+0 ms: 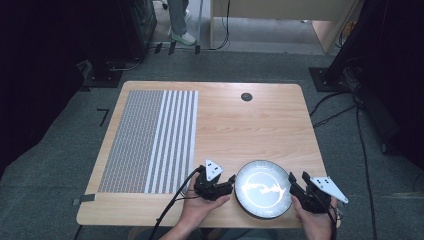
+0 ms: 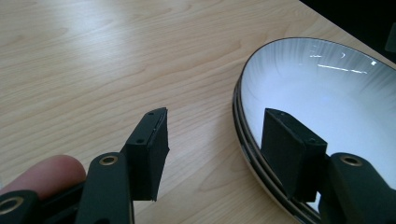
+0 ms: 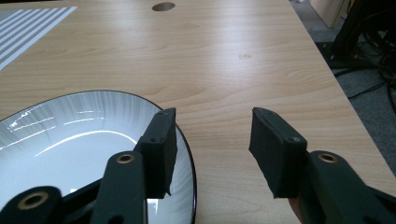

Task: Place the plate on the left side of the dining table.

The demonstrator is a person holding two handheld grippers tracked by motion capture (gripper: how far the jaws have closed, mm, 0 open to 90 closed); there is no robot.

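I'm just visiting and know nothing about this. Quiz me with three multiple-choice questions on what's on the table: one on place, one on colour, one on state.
1. Where does the plate sit?
A. Between the two grippers
B. On the striped mat
C. At the table's far edge

2. What colour is the plate's rim?
A. Red
B. Dark
C. Yellow

3. How do the right gripper's jaws stand?
A. Shut on the plate
B. Shut on nothing
C. Open

Answers:
1. A: the left gripper flanks one side, the right gripper the other.
2. B: a dark line rings the white inside.
3. C: bare table shows between the jaws.

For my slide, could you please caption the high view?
Two open tongs, left and right, flank a plate on a table.
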